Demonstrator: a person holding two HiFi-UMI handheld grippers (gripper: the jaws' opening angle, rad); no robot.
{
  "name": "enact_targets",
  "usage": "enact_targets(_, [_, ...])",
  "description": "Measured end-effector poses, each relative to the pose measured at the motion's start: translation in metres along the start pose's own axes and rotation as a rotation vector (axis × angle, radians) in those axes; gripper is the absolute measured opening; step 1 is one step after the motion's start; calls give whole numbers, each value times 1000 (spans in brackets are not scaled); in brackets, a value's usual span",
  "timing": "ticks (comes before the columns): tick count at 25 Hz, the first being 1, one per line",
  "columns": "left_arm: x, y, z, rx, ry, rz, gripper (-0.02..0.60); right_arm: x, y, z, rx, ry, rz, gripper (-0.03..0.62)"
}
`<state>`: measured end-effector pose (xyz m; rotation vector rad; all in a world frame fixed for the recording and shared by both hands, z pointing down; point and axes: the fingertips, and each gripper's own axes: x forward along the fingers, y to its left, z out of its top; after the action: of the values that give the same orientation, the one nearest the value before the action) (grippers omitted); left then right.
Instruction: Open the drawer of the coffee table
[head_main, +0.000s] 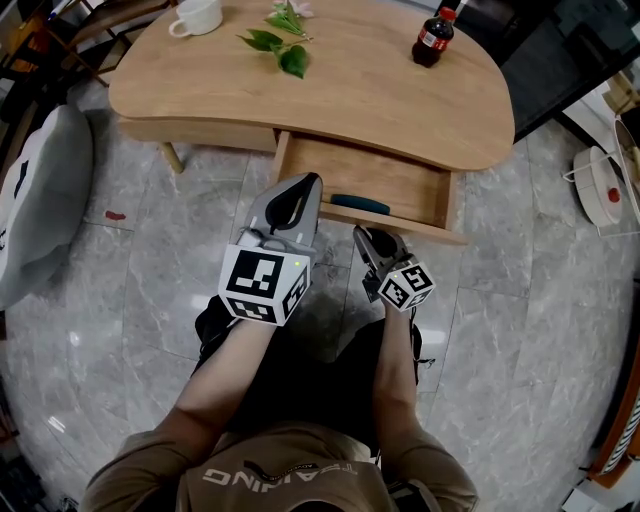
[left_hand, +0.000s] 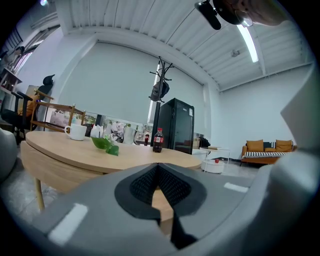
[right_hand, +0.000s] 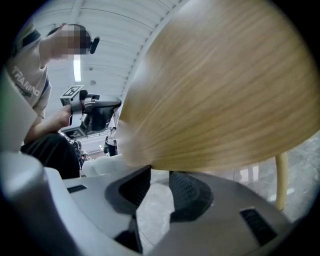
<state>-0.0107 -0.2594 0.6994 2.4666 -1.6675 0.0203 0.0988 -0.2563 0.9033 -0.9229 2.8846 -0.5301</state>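
Observation:
The light wood coffee table (head_main: 350, 100) has its drawer (head_main: 350, 175) pulled out toward me. A dark teal oblong thing (head_main: 360, 204) lies inside it by the front panel (head_main: 410, 225). My left gripper (head_main: 303, 186) is held over the drawer's left front corner, jaws shut and empty; in the left gripper view its tips (left_hand: 158, 167) meet in front of the tabletop (left_hand: 75, 155). My right gripper (head_main: 373, 241) sits just before and below the front panel. In the right gripper view the wood panel (right_hand: 225, 90) fills the frame above the parted pads (right_hand: 187, 187), with floor showing between them.
On the tabletop stand a white cup (head_main: 197, 16), a green leafy sprig (head_main: 282, 45) and a cola bottle (head_main: 433, 37). A grey cushion (head_main: 40, 190) lies on the tile floor at left, a white round appliance (head_main: 600, 185) at right. My knees are right below the grippers.

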Motion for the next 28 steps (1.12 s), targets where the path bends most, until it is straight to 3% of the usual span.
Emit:
enact_targets(8, [2, -4, 0, 21, -5, -17, 2, -3, -1, -1, -10, 4, -11, 102])
enact_targets(17, [7, -5, -5, 17, 6, -34, 2, -25, -2, 0, -75, 82, -125, 8])
enact_targets(24, [9, -4, -10, 83, 18, -25, 2, -26, 55, 19, -140, 114, -29, 6])
enact_targets(28, [11, 5, -13, 72, 26, -3, 2, -29, 82, 34, -181, 143, -12, 6])
